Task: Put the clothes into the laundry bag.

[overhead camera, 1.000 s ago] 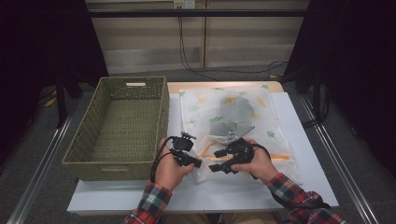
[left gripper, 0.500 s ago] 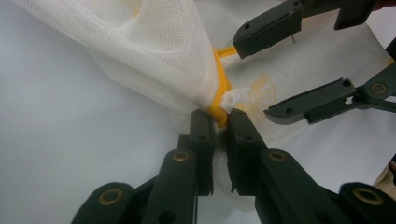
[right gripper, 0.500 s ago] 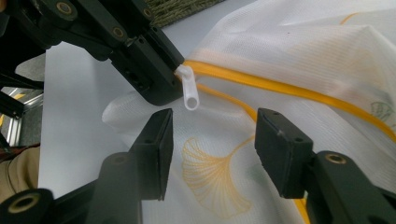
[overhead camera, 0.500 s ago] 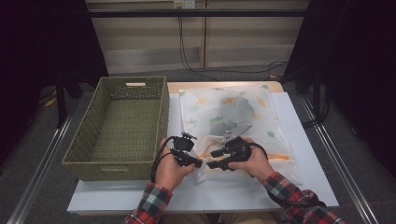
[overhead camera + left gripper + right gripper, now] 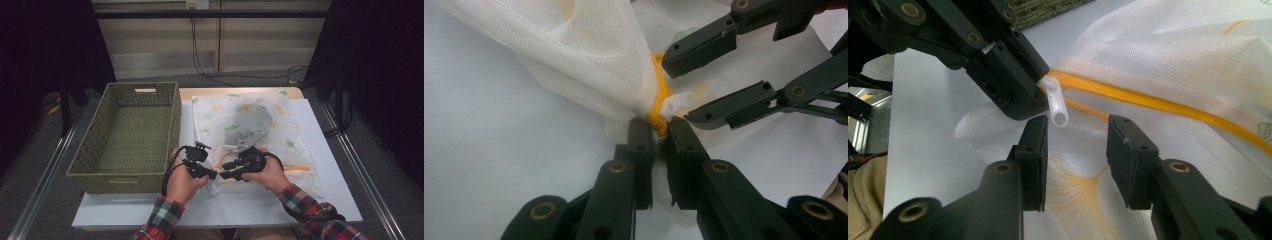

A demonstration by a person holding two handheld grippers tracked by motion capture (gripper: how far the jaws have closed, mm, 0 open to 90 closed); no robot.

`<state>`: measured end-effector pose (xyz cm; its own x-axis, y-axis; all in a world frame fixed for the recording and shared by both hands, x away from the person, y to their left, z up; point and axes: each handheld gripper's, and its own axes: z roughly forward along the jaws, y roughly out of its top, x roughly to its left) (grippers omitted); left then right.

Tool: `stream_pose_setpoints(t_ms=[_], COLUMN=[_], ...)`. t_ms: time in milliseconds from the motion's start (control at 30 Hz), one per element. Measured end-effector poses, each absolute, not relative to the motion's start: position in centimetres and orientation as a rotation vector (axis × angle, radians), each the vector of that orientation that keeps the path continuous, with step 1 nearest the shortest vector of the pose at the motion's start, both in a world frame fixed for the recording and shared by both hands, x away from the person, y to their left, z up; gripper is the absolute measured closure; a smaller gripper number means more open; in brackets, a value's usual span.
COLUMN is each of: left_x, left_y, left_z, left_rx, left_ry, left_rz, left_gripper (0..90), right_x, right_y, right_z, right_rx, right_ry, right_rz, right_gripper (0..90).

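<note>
Patience looks key: left claw [image 5: 655, 135] clamps the mesh bag [image 5: 589, 60] at its yellow zipper [image 5: 1158, 102], so the spread right claw [image 5: 1075, 145] should close squarely on the white pull tab [image 5: 1058, 107].

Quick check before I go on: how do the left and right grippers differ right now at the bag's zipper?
The left gripper is shut on the mesh bag at the yellow zipper end; the right gripper is open, holding nothing. The white zipper pull sits just beyond the left gripper's tips, while it hangs at the mouth of the right gripper, ungripped. Both meet at the bag's near corner, beside the wicker basket.
</note>
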<state>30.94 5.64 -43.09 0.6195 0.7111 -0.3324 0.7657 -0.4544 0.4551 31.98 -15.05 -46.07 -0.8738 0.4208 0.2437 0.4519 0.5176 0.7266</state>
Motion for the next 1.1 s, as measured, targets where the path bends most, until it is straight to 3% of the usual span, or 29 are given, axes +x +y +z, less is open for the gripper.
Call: stream_pose_setpoints(t_ms=[500, 1100], left_x=[30.9, 30.8], left_y=[5.6, 5.3], left_z=[-43.2, -43.6], left_rx=[2.286, 2.294], left_ry=[1.143, 1.146], left_rz=[-0.119, -0.108], left_gripper=[81.7, 82.0], right_x=[32.0, 32.0], right_y=[-14.9, -14.8], right_z=[-45.7, -45.2], right_rx=[-0.754, -0.791], right_ry=[-2.703, -2.632], right_rz=[-1.324, -1.330], right_gripper=[79.5, 81.9])
